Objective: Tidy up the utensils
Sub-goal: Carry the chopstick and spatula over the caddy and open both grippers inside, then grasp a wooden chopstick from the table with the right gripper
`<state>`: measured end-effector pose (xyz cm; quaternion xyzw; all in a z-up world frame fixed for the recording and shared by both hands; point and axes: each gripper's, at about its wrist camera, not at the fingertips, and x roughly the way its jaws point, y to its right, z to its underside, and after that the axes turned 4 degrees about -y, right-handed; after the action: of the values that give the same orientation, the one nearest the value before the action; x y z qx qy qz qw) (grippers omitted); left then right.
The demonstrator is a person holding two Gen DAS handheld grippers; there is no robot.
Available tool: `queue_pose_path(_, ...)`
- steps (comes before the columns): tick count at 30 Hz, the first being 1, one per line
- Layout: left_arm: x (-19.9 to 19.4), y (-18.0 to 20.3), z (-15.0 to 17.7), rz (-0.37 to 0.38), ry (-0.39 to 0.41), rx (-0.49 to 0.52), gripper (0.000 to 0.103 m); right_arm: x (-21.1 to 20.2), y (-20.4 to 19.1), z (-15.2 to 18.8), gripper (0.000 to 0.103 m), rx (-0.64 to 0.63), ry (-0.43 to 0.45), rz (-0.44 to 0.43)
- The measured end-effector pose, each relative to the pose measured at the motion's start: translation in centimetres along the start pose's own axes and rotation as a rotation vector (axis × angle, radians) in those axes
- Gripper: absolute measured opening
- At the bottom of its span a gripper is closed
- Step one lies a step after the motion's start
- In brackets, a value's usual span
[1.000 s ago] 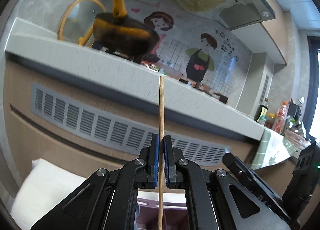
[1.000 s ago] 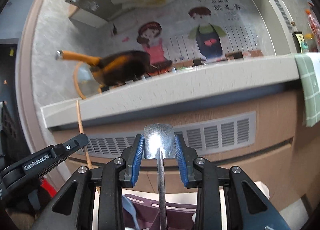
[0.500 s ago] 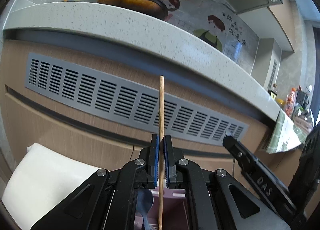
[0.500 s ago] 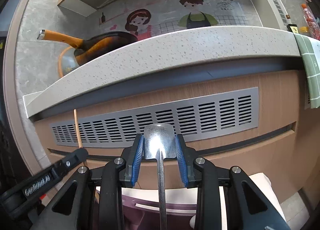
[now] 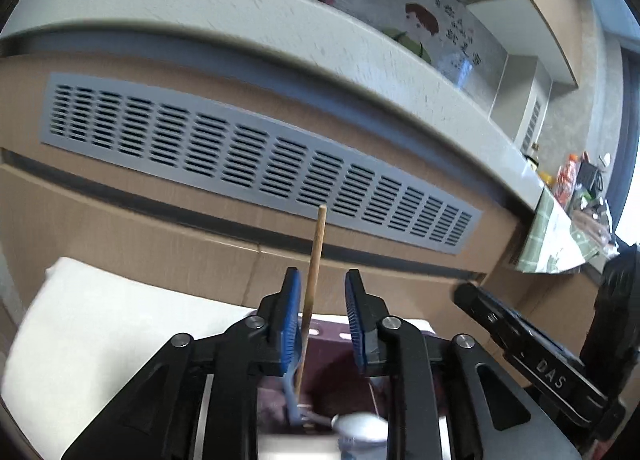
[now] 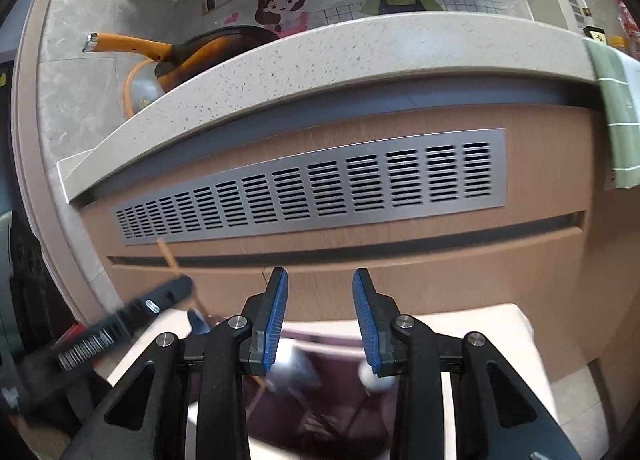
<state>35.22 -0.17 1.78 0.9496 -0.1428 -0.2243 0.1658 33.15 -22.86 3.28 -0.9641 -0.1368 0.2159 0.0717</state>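
My left hand-held gripper (image 5: 320,316), clamped on the chopstick (image 5: 315,260) a second ago, is now opening; the stick stands loose between the pads, leaning on the one at 9 o'clock, its lower end in the maroon holder (image 5: 320,372). My right hand-held gripper (image 6: 318,316) is opening too; its spoon (image 6: 296,364) has dropped, blurred, into the holder. "DAS" shows on the right tool at 4 o'clock in the left view.

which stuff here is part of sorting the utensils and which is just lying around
Part of the job:
- wooden chopstick
- purple utensil holder
- left gripper, opening
- right gripper, opening

Just lying about:
- orange-handled pan
- green cloth
- vent grille
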Motion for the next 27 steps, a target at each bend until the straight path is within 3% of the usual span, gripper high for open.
queue_pose_path(5,-3.8,-1.7,0.6,-0.119,-0.076,0.013,0.028,-4.3,0.9,2.0,0.032,-0.063,-0.027,0.035)
queue_pose_path(10,-5.6,-5.3,4.1,-0.207,-0.222,-0.047,0.028,-7.2,2.4,6.0,0.032,-0.115,-0.153,0.036)
queue_pose_path(14,-6.0,-7.6,7.4,-0.271,-0.325,-0.108,0.028,-7.9,4.8,9.3,0.032,-0.032,-0.309,-0.006)
queue_pose_path(17,-6.4,-8.4,9.4,-0.280,-0.376,-0.134,0.028,-8.8,6.0,12.2,0.032,-0.003,-0.403,-0.005)
queue_pose_path(20,-7.5,-8.6,11.2,-0.278,-0.399,-0.149,0.028,-9.5,5.7,14.7,0.031,-0.057,-0.469,0.007)
queue_pose_path(27,-9.5,-8.4,13.1,-0.266,-0.407,-0.162,0.028,-8.3,2.6,16.5,0.028,-0.202,-0.518,0.024)
